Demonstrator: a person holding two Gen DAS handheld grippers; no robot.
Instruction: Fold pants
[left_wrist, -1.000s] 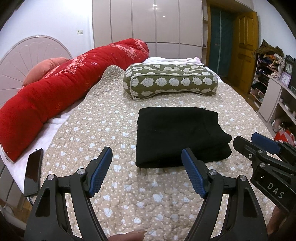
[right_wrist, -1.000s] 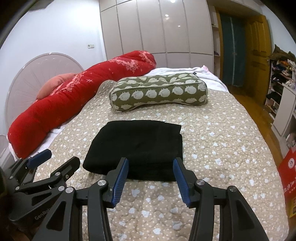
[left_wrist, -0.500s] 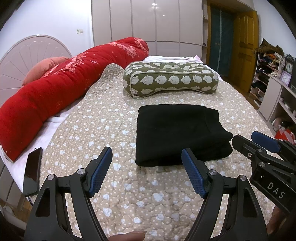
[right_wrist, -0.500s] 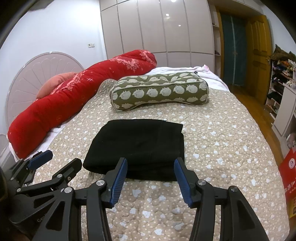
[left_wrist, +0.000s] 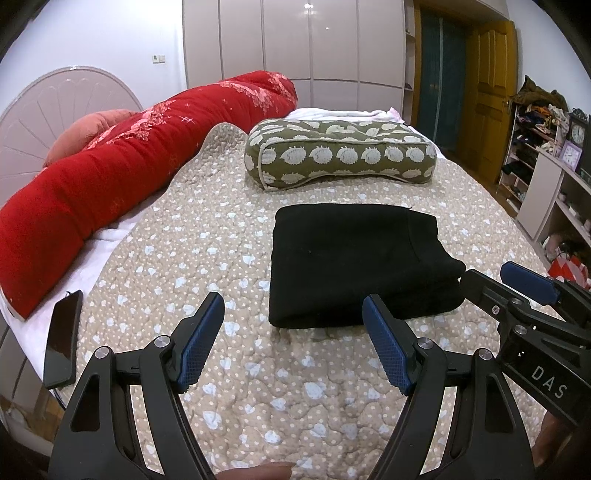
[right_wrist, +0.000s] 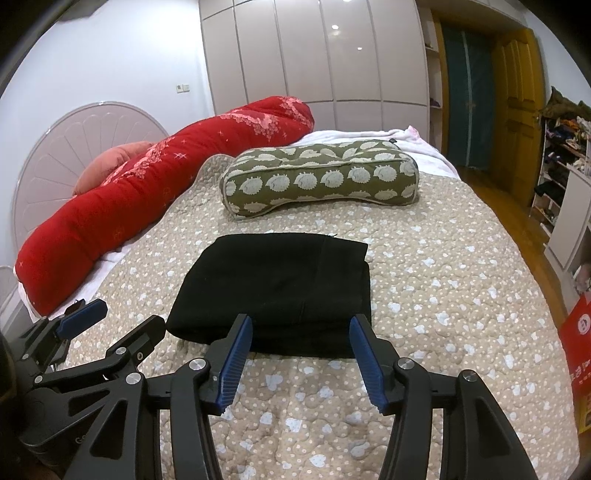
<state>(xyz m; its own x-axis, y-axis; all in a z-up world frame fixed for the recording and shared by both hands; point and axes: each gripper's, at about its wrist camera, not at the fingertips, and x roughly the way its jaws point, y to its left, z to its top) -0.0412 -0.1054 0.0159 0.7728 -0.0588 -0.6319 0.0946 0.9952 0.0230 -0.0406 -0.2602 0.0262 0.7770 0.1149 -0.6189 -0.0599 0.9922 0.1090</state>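
Black pants (right_wrist: 280, 291) lie folded ahead of both tools; left tool (left_wrist: 293, 341) spread, empty; right tool (right_wrist: 301, 354) opening, empty; we judge: back off without snagging.

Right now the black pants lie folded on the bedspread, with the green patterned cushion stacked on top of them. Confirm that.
Not quite. The black pants do lie folded on the bedspread, but the green patterned cushion sits apart, beyond them, with bare bedspread between. The right wrist view shows it.
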